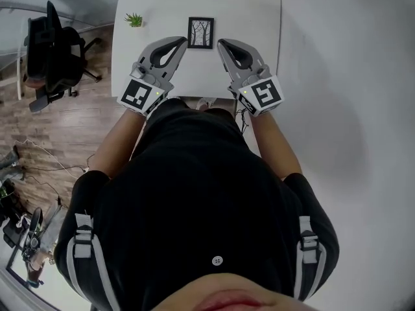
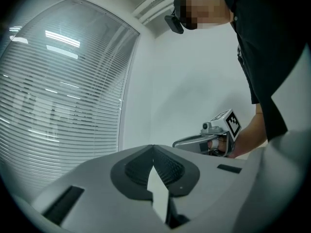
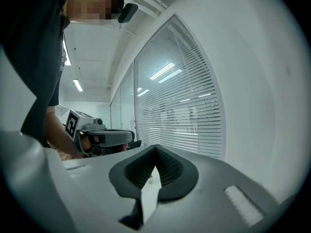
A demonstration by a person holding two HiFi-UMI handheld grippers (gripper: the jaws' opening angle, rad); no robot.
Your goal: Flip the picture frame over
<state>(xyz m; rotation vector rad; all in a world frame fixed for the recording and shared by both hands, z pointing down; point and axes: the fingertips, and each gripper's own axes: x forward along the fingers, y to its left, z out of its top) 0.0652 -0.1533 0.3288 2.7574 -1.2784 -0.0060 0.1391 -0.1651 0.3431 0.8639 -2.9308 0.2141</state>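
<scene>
Black shirt (image 1: pixel 207 193) of the person fills the lower half of the head view, with both bare forearms reaching out from it toward a white table (image 1: pixel 259 18). At the far left a black office chair (image 1: pixel 55 54) stands on a wooden floor (image 1: pixel 58 128) with loose cables on it. On the table's left part sits 1 small green plant (image 1: pixel 134 20). Next comes the left gripper (image 1: pixel 181 41), its marker cube toward the person and its tip just left of the picture frame (image 1: pixel 200 32). In the left gripper view its 2 jaws are pressed together with nothing between them (image 2: pixel 153 152), window blinds (image 2: pixel 63 96) lie behind them, and the other gripper (image 2: pixel 177 143) shows at the right. The picture frame is on the table's middle, between the 2 gripper tips and slightly beyond them. It has a black border, and its picture of bare trees faces the camera; whether it lies flat or stands I cannot tell. The right gripper (image 1: pixel 222 44) has its tip just right of the frame. In the right gripper view its jaws are likewise closed on nothing (image 3: pixel 155 152), with the left gripper (image 3: pixel 131 136) at the left and blinds (image 3: pixel 184 115) behind.
</scene>
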